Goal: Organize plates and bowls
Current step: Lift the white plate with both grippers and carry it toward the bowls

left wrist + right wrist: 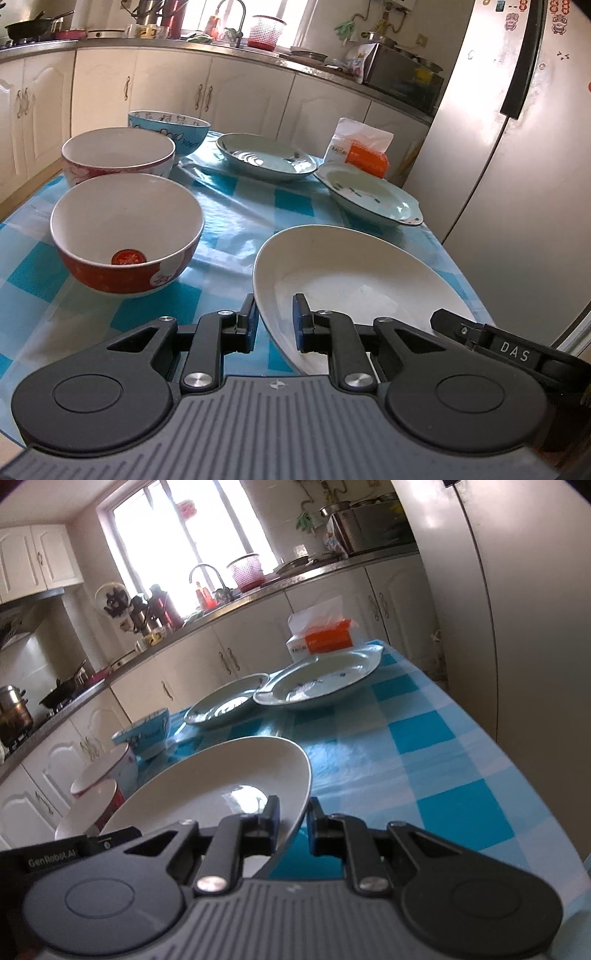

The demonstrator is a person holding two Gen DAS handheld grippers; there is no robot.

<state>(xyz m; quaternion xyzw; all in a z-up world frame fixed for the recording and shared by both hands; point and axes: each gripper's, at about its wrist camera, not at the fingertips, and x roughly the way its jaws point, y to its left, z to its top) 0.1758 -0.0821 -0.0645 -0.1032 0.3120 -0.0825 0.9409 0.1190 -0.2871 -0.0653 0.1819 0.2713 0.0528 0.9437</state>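
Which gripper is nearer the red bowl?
Left. The left gripper grips the white plate's rim beside the red bowl; the right gripper grips the plate's far rim.

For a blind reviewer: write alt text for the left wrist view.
The left tongs grip the near rim of a white plate on a blue checked tablecloth. Three bowls stand to the left, two pale green plates beyond, near a tissue pack.
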